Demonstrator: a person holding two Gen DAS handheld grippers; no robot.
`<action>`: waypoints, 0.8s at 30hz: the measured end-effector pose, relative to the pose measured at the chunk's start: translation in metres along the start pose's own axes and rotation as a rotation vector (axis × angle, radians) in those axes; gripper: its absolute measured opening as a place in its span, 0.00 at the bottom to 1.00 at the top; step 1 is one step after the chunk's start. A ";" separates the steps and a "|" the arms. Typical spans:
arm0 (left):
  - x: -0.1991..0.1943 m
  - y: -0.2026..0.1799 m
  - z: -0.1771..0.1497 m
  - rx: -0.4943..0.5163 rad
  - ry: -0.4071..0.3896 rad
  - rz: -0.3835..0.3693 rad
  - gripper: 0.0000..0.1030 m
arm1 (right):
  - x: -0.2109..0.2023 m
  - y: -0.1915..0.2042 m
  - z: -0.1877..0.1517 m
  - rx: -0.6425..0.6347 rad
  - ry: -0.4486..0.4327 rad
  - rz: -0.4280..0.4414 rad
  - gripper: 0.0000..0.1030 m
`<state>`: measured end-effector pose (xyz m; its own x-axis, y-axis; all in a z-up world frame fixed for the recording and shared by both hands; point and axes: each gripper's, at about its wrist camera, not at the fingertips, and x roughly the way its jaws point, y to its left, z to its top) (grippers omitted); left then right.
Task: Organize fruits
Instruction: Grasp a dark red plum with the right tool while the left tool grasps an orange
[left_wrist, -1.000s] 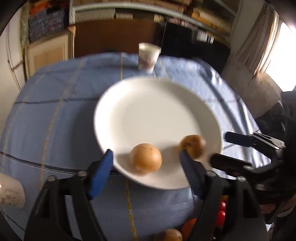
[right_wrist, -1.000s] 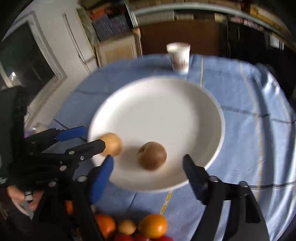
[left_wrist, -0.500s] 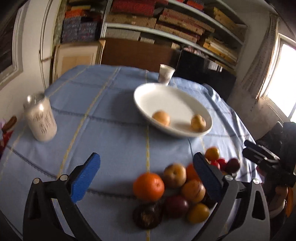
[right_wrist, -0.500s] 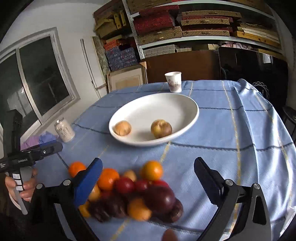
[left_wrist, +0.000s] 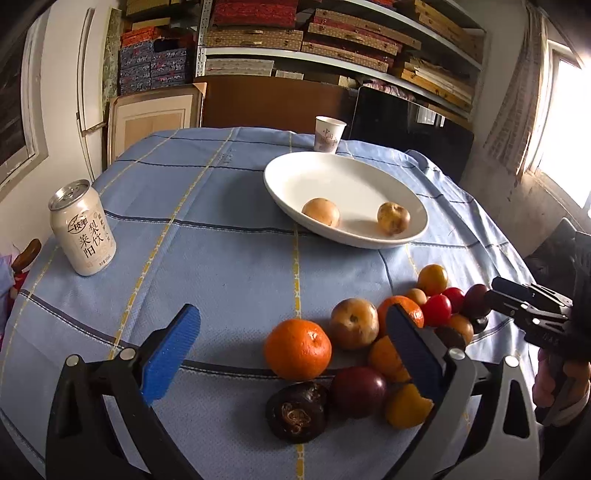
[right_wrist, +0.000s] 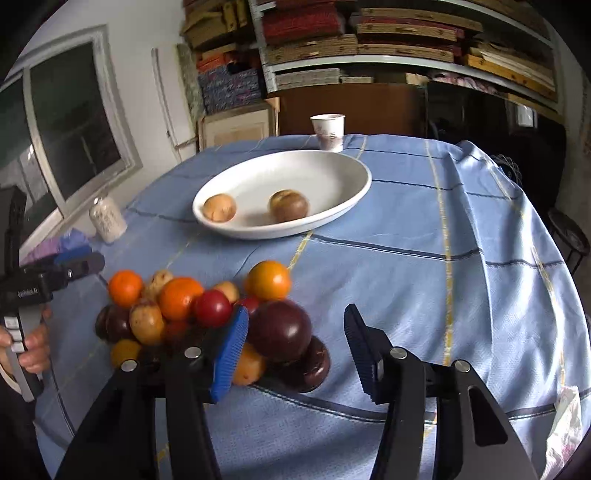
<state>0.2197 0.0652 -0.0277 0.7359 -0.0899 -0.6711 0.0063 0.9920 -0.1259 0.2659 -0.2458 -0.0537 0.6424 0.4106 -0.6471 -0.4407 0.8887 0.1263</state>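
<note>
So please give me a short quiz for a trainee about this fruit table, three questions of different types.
1. How many fruits lie in the white plate?
2. True or false: the drink can stands inside the plate.
3. Which thing stands just behind the plate: A) paper cup, B) can, C) orange?

Key: 1. Two. 2. False, it stands apart on the blue tablecloth. 3. A.

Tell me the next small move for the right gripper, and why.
Probably close on the dark purple round fruit. The right gripper has its jaws closing with that fruit between them, not yet pinched. The white oval plate holds only two tan fruits, while the pile sits on the blue checked tablecloth.
</note>
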 end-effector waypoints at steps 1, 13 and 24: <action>0.000 0.001 -0.001 -0.003 0.003 -0.005 0.95 | 0.002 0.005 -0.001 -0.025 0.004 -0.005 0.53; -0.001 0.012 -0.006 -0.040 0.023 -0.003 0.95 | 0.011 0.015 -0.004 -0.072 0.028 -0.062 0.51; 0.010 0.037 -0.008 -0.137 0.072 -0.001 0.95 | 0.007 0.007 -0.001 -0.019 0.007 -0.028 0.38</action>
<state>0.2219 0.1005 -0.0443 0.6855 -0.1023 -0.7208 -0.0890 0.9709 -0.2225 0.2664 -0.2373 -0.0582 0.6506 0.3840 -0.6552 -0.4344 0.8958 0.0936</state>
